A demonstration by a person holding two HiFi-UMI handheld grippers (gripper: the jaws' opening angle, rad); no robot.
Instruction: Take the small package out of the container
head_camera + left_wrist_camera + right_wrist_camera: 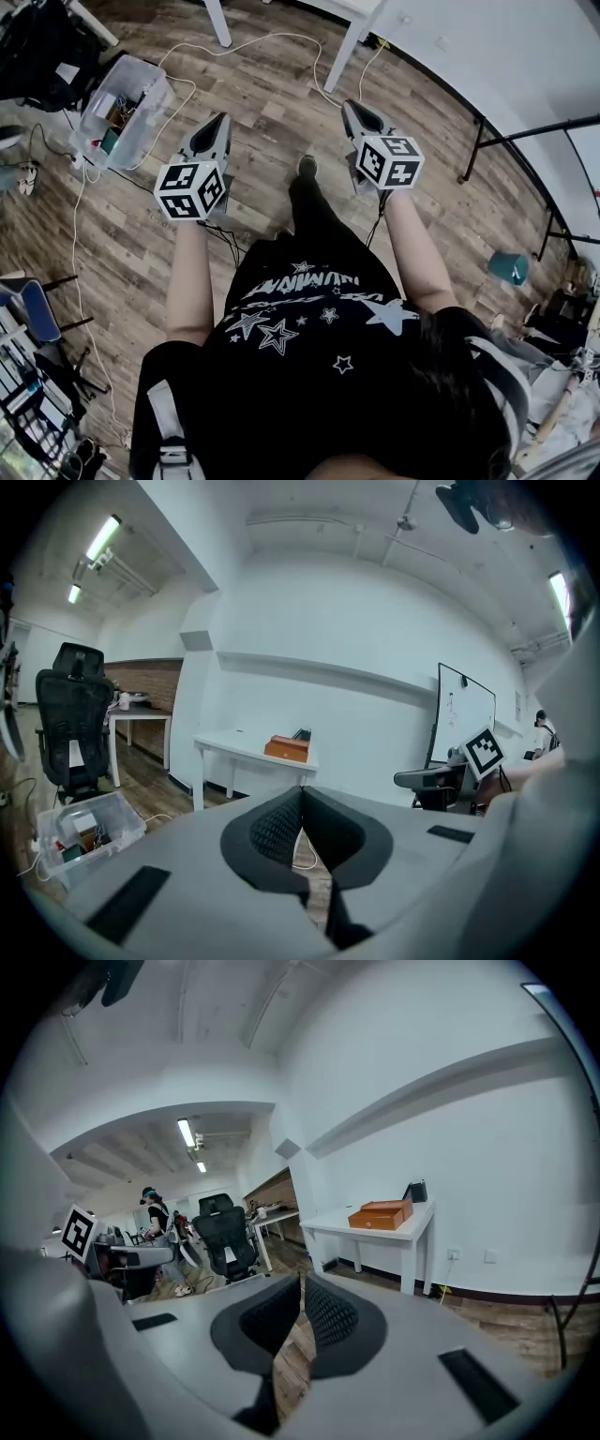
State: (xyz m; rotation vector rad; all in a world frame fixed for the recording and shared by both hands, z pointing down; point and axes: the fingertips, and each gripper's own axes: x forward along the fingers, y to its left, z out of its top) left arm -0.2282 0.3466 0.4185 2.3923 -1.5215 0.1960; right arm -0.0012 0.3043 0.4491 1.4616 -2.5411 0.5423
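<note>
Head view shows the person standing on a wooden floor (pixel 272 103), both arms held forward, with the task not yet begun: this looks like the approach step. A white table (pixel 248 750) carrying an orange box (pixel 287 748) stands ahead by the wall. The clear plastic container (pixel 122 105) sits on the floor, forward and well to the left of the left claw (pixel 223 116). The small package is presumably among its jumbled contents, but they are too small to tell apart.

The next move probably calls for turning left, bending down over the container and opening one claw above the package.

Both claws are clenched and empty. The left claw's tips meet with only floor showing behind them, and the right claw (pixel 348 103) is closed tip to tip likewise, touching nothing.
</note>
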